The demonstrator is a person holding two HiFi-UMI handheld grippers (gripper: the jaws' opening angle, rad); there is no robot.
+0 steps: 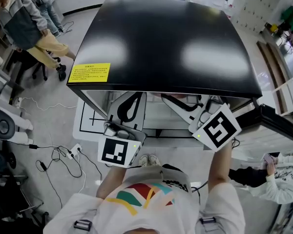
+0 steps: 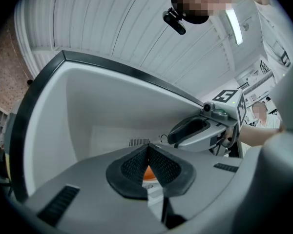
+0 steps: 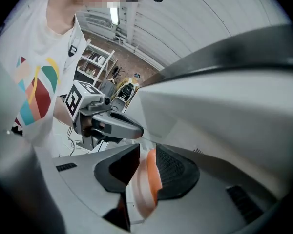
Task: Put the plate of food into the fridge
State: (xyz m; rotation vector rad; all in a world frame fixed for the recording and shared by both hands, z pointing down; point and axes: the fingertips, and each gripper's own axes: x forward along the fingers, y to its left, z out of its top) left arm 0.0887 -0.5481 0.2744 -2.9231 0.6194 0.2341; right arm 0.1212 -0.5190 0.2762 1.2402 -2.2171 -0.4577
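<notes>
Fridge interior (image 3: 224,116), plate (image 3: 147,185) between jaws of right hand-held gripper (image 3: 147,147)

Both arms reach forward and down, side by side; the left forearm (image 1: 111,179) is bare below a short white sleeve, the right forearm (image 1: 219,172) stretches out straighter. Each hand holds its gripper level, with the two tools near each other and angled slightly inward. The left gripper (image 2: 147,151) has its fingers (image 2: 166,165) meeting at the tips, closed on a sliver of the orange plate (image 3: 149,179) rim; the right gripper (image 3: 145,156) has its fingers (image 3: 175,168) spread wide, the plate's rim standing between them, against one pad and clear of the other.
</notes>
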